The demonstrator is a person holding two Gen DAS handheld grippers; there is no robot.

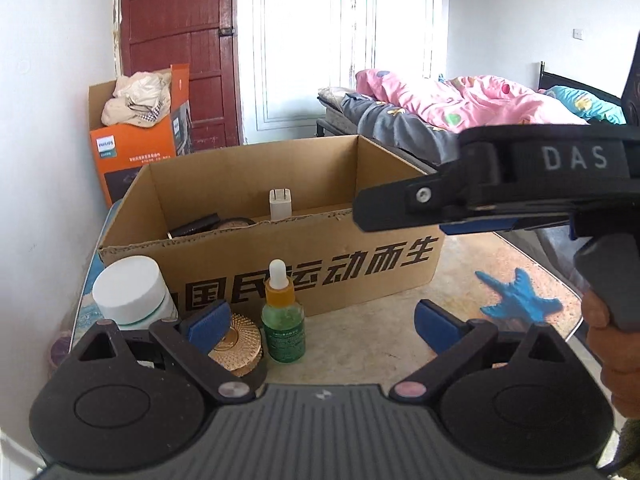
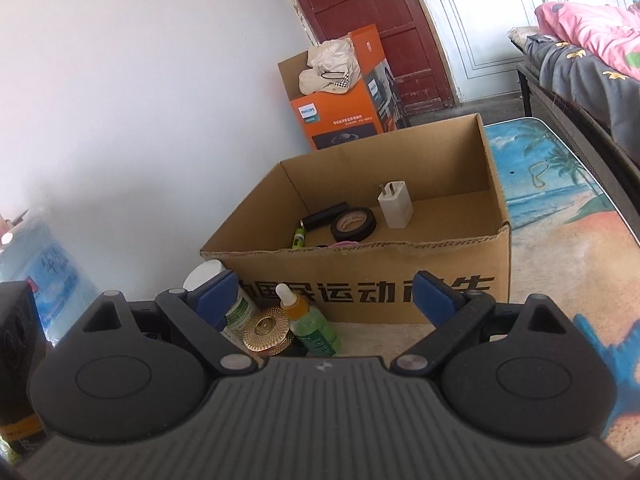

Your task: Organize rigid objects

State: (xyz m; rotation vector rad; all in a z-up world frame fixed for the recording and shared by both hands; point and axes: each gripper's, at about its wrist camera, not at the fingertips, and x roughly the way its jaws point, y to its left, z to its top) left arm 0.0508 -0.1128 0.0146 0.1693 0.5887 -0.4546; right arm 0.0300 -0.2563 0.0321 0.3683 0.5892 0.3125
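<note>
An open cardboard box (image 2: 400,276) stands on the table and holds a white charger (image 2: 395,204), a black tape roll (image 2: 353,224), a black tube (image 2: 324,215) and a small green tube (image 2: 298,238). In front of its near left corner stand a green dropper bottle (image 1: 283,320), a gold ribbed jar (image 1: 240,344) and a white-lidded jar (image 1: 128,292). My left gripper (image 1: 322,322) is open and empty, just short of the bottle and the gold jar. My right gripper (image 2: 326,296) is also open and empty, higher up and facing the box; the bottle (image 2: 308,324) sits below it.
The table (image 2: 560,200) has a beach print and runs on to the right of the box. An orange carton (image 1: 132,152) with cloth in it stands by the red door. A bed with a pink quilt (image 1: 460,104) borders the far right. A dark box (image 2: 16,340) stands at the left.
</note>
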